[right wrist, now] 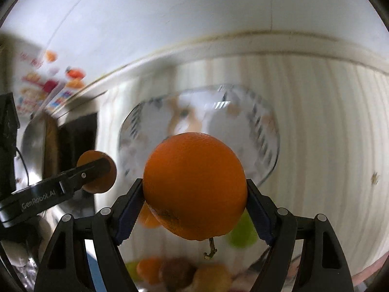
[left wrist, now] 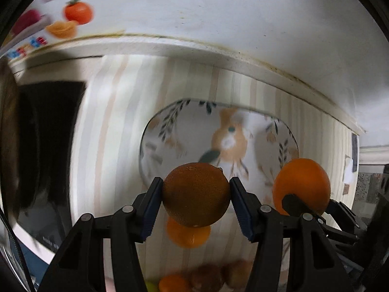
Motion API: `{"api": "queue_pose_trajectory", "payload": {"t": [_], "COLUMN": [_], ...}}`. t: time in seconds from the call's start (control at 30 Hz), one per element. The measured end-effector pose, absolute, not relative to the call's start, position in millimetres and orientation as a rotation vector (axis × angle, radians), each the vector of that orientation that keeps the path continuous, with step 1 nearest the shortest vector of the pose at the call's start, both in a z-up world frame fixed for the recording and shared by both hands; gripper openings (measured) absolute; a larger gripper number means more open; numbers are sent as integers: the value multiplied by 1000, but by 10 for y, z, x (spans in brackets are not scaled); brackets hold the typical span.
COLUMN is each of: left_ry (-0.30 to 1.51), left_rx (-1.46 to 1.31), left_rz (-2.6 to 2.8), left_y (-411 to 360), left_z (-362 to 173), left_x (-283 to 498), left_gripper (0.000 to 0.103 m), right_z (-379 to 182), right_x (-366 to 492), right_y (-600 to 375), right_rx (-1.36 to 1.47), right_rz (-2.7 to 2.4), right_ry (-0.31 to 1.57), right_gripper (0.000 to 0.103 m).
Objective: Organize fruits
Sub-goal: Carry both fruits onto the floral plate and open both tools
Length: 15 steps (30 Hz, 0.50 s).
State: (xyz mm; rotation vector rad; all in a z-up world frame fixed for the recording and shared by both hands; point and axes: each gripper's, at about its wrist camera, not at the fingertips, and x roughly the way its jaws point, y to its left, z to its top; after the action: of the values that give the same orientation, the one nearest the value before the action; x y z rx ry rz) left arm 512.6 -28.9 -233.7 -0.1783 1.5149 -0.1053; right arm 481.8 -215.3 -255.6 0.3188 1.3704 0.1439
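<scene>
Oranges: two are held in the air, one per gripper, both in front of the plate with the leaf pattern.
Left gripper: clenched on the darker orange, pads pressing its two sides at about mid-height.
Right gripper: clenched on the brighter orange, which has a short stem hanging below it.
Loose fruit: an orange, brownish round fruits and a green one lie on the striped cloth under the grippers.
Risk, slip: round, smooth skin gives the pads little to bite on, so a jolt or a loosened squeeze could let an orange roll out and fall onto the fruit below.
Risk, collision: the two grippers are near each other and seem headed for the same plate; arriving together could knock one orange against the other.
Risk, plate: an orange let go from too high or near the rim would likely roll off.
Blur: both views are smeared, so exact height above the plate cannot be told.
</scene>
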Motion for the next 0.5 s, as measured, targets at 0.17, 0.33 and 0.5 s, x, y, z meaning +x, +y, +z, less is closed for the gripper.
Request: {"api": "queue_pose_trajectory", "payload": {"t": [0.17,0.33,0.5], "left_ry": [1578,1628,1647], "left_rx": [-152,-155,-125], "left_rz": [-93,-65,-50], "left_y": [-419,-418,-432], "left_z": [-2701,-2968,-3100], "left_x": [5541,5711,5745], "left_gripper": [53,53,54], "right_z": [-2724,-2935,-3102], "right_x": [5174,5367,5509], "right_y": [-2186,-2258,-2313], "right_rx": [295,283,291], "right_rz": [93,52,27], "right_ry": [1395,1412,1429], "right_gripper": [82,82,82]}}
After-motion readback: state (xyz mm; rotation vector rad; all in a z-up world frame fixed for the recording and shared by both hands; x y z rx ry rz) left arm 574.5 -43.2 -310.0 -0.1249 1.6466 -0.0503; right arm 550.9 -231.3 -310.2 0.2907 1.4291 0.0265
